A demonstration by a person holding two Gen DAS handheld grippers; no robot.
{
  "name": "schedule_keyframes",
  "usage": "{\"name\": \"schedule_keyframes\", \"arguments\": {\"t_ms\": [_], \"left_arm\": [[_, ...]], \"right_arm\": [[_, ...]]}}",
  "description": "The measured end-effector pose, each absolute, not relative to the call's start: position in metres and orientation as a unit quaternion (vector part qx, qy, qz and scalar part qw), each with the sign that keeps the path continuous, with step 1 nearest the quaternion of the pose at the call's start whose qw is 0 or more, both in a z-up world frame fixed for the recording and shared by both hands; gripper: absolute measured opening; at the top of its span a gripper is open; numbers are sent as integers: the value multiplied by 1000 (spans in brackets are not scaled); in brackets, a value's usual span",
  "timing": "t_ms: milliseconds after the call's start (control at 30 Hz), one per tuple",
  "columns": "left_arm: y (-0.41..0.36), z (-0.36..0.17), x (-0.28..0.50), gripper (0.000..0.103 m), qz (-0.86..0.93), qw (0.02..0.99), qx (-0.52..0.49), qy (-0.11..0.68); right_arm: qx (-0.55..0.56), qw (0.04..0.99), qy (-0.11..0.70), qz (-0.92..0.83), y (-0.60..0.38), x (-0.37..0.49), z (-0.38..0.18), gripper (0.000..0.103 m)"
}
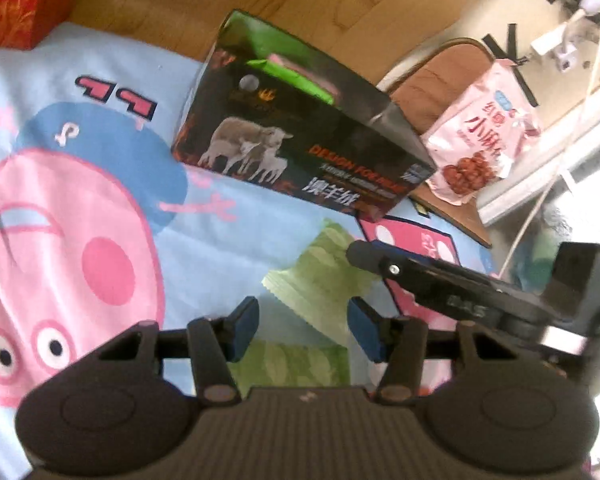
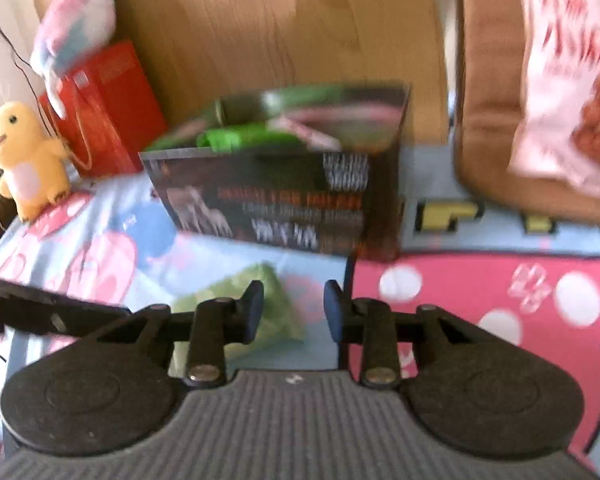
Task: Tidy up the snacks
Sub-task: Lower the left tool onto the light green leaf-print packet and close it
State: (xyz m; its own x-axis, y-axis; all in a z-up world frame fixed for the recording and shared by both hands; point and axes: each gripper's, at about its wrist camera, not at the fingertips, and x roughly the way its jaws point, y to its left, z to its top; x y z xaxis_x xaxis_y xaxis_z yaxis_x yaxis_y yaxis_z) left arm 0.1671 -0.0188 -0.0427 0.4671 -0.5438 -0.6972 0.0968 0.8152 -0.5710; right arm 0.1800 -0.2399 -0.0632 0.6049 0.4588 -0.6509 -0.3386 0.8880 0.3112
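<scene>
While both grippers sit empty, task looks partway done. Dark cardboard box [image 1: 300, 140] with sheep print, upper centre of left wrist view, stands on the cartoon-pig blanket [image 1: 80, 200] with its top open; at least a bright green packet [image 1: 292, 78] and something pink already inside it. Exact count inside: can't tell.

Left to do, as I read it:
- Pale green snack packets [image 1: 320, 280] lie on the blanket at centre frame, just in front of the box. A second green piece shows lower, behind the fingers; same packet or another, unclear.
- Pink snack bag [image 1: 482, 136], upper right, rests on a brown cushion [image 1: 432, 80], apart from the box.

Left gripper [image 1: 303, 330]: jaws apart, nothing between them, hovering over the green packets. Right gripper [image 2: 294, 312]: jaws apart, empty, aimed toward the box; its view is motion-blurred. Right gripper's finger also shows at right of the left view, beside the green packets.

Judgement: green packets are likely the next pick, pink bag after.
</scene>
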Motion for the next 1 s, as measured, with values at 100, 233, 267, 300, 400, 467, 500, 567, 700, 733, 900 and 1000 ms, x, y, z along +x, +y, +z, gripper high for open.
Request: {"name": "schedule_keyframes", "arguments": {"t_ms": [100,233,267,300,400,467,500,567,700,733,900,1000], "left_arm": [[-13,-44,167,48,-200,818,-254,476],[8,-48,164,44,-177,826,-268,464],[15,-48,164,44,-169,826,-274,462],[20,-49,163,44,-160,828,-277,460],[37,-43,159,45,-147,835,-277,453],[49,-37,155,48,-150,839,-277,445],[52,-33,154,48,-151,842,-277,439],[57,-30,154,49,-156,846,-272,432],[48,-41,162,49,-173,837,-257,451],[43,-46,163,45,-180,833,-252,459],[32,-45,156,36,-172,853,-213,445],[51,-31,143,37,-177,854,-244,423]], "right_arm": [[111,871,408,252,-235,174,-62,30],[108,865,409,271,-214,149,-63,31],[105,865,405,275,-208,144,-62,31],[106,858,407,295,-202,144,-62,31],[107,848,408,320,-183,140,-63,31],[71,865,391,307,-172,135,-59,31],[57,872,383,300,-170,133,-57,31],[43,878,378,291,-169,131,-55,32],[36,874,390,287,-171,134,-62,48],[38,873,392,288,-170,135,-65,49],[47,866,394,305,-157,142,-67,40],[44,875,367,312,-150,132,-58,39]]}}
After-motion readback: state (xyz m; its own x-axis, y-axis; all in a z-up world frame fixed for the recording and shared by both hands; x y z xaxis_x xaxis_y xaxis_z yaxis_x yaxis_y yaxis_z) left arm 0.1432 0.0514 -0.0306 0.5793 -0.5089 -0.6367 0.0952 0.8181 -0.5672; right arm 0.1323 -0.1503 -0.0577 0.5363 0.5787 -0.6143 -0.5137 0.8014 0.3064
